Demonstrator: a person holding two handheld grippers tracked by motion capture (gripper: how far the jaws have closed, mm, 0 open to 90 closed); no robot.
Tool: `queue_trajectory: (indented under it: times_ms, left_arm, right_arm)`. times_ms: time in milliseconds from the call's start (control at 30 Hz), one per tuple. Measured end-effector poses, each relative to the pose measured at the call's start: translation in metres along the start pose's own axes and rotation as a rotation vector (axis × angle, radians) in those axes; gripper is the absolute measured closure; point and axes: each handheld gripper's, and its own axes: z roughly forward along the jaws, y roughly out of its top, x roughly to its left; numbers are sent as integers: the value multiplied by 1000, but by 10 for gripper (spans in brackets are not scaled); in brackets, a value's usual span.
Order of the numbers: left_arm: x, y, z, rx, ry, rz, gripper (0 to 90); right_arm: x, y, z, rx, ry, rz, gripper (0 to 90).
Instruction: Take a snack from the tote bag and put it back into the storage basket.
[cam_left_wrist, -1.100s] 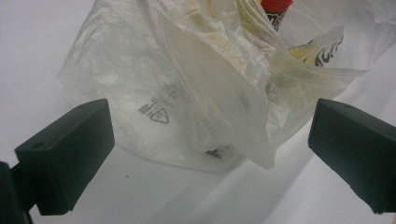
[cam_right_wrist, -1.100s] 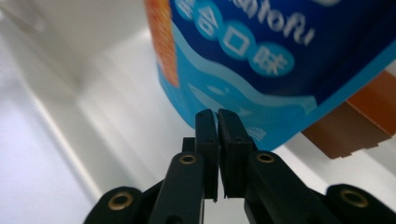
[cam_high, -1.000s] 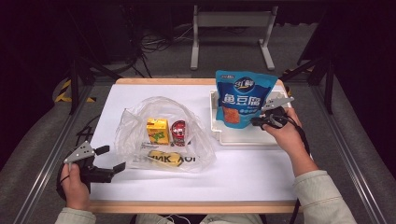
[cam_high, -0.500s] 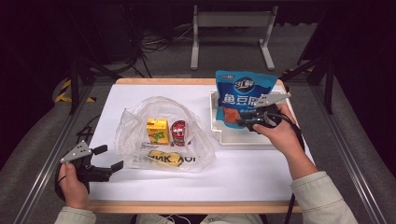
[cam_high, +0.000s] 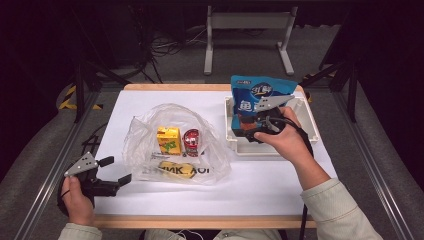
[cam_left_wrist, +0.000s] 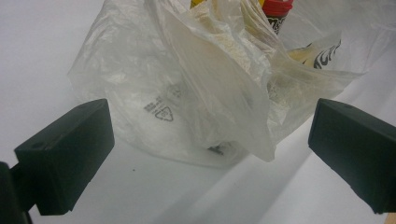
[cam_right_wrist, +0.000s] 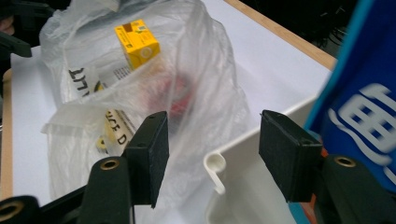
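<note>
We have the right gripper (cam_high: 248, 131) up at the near left corner of the white bin (cam_high: 307, 111), its jaws having just been opening, now parted with nothing between them; the blue snack bag (cam_high: 260, 96) stands upright in that bin just behind it, released and leaning on the far wall as far as we can judge from above. In the right gripper view the bin's rim runs between the jaws and the clear plastic bag (cam_right_wrist: 140, 98) lies straight ahead along the gripper's line; that is the relation the next move turns on, since the remaining goods sit to this gripper's left across the worktop (cam_high: 150, 102), not under it.

Inside the plastic bag we see a yellow carton (cam_high: 168, 140) upright, a red can (cam_high: 191, 142) just beside it, and a yellow packet (cam_high: 176, 169) lying flat nearer us, its long axis running left to right.

The left gripper (cam_high: 115, 170) rests wide and unladen at the near left corner; the bag's near folds lie just ahead of its jaws, so it is the nearer of the two to the bag's edge; we would expect it to steady the plastic while the right one reaches in.
</note>
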Motion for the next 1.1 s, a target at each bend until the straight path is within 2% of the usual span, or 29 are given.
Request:
queue_trajectory:
  times_ms: [133,200,533,1100]
  left_arm:
    - [0,0,0,1,-2,3,9]
    - [0,0,-1,3,-1,6,9]
    - [-4,-2,-4,4,-6,15,9]
    - [-7,-6,-8,14,1,14,9]
  right_arm:
    - [7,8,6,-5,21,-16,429]
    - [14,18,13,-9,45,-36,423]
    - [29,38,33,-13,99,-74,387]
    - [47,62,74,9,166,-125,318]
